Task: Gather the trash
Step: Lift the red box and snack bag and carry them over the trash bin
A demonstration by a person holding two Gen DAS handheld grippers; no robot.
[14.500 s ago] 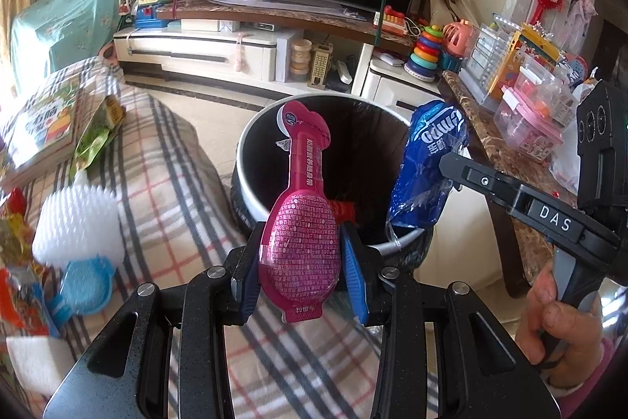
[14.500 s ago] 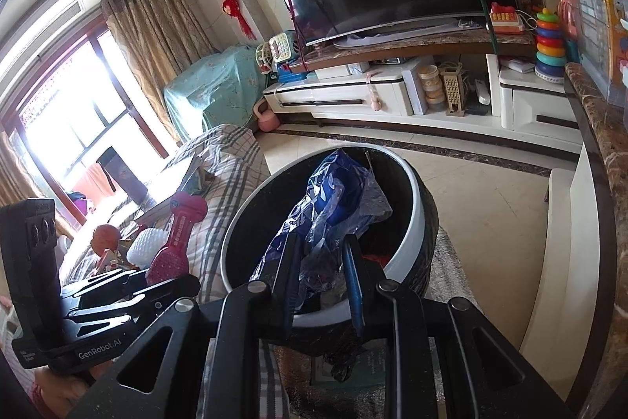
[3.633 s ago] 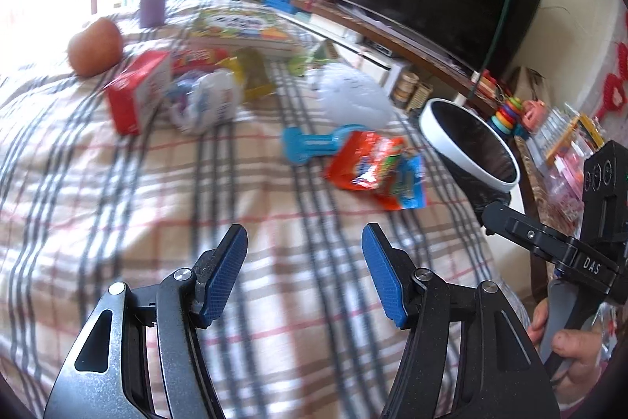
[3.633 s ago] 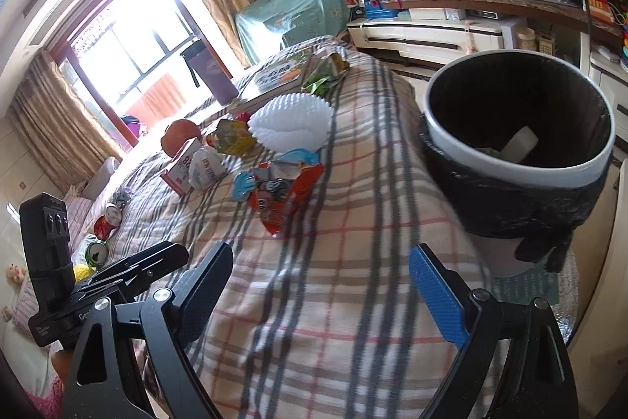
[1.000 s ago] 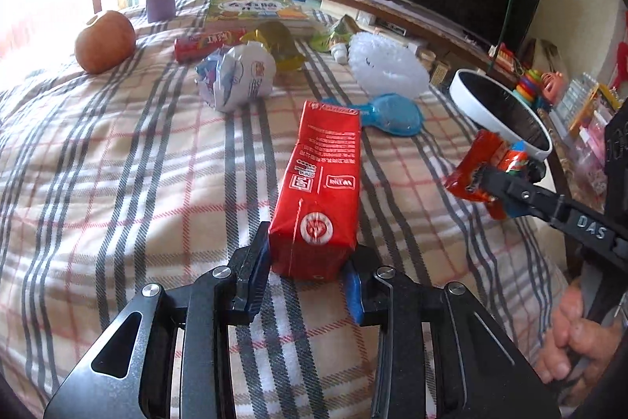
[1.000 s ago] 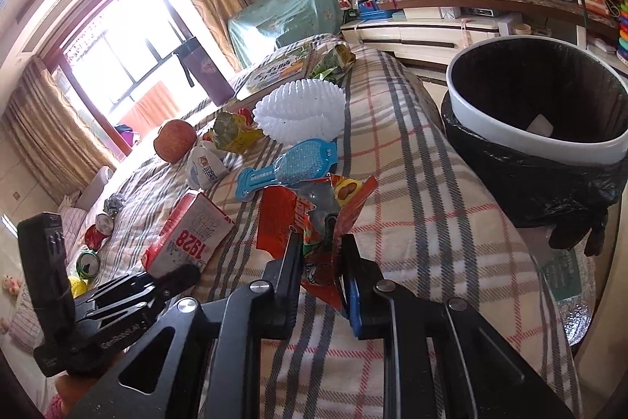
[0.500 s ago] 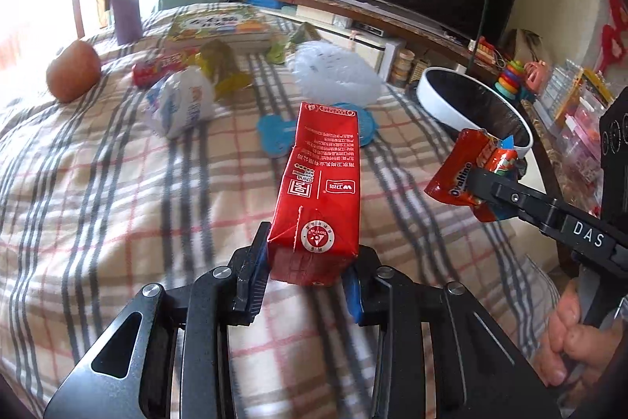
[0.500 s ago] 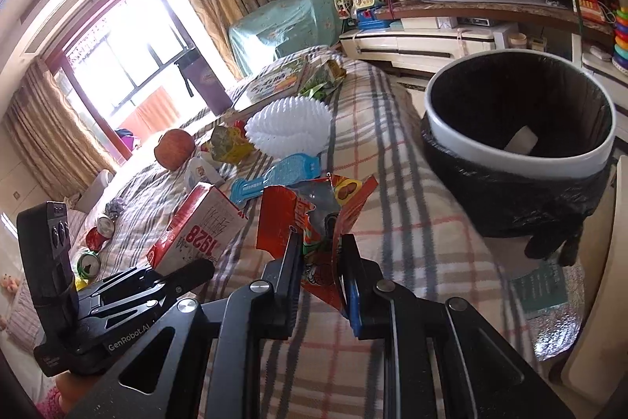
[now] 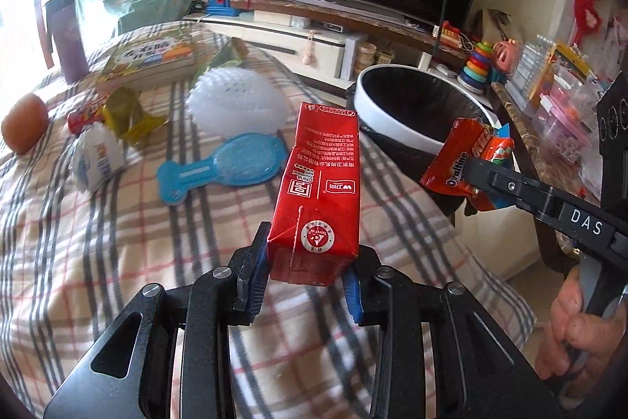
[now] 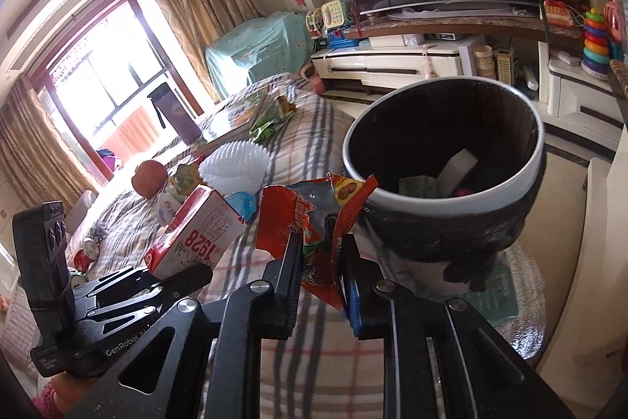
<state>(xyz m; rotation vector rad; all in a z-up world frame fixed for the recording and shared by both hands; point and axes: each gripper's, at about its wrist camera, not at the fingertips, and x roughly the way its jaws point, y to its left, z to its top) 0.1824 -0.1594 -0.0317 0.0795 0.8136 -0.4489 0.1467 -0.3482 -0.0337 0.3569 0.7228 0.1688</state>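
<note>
My left gripper [image 9: 308, 281] is shut on a red milk carton [image 9: 318, 191] and holds it above the plaid bedspread [image 9: 98, 262]. The carton also shows in the right wrist view [image 10: 196, 234]. My right gripper [image 10: 322, 262] is shut on a crumpled orange snack wrapper [image 10: 314, 218], just short of the bin's near rim; the wrapper also shows in the left wrist view [image 9: 463, 160]. The white-rimmed trash bin [image 10: 451, 191] with a black liner stands at the bed's end and holds some trash; it shows in the left wrist view [image 9: 400, 132] too.
On the bed lie a blue paddle-shaped package [image 9: 231, 163], a white foam net [image 9: 235, 101], a crumpled white packet [image 9: 98, 156], a yellow-green wrapper [image 9: 129, 112], an orange fruit [image 9: 23, 124] and a book [image 9: 153, 61]. A TV stand [image 10: 412, 61] and a side counter [image 9: 557, 112] stand beyond.
Both grippers have moved toward the bin with their loads. The bin looks larger and closer in both views, and the wrapper now sits by its rim.
</note>
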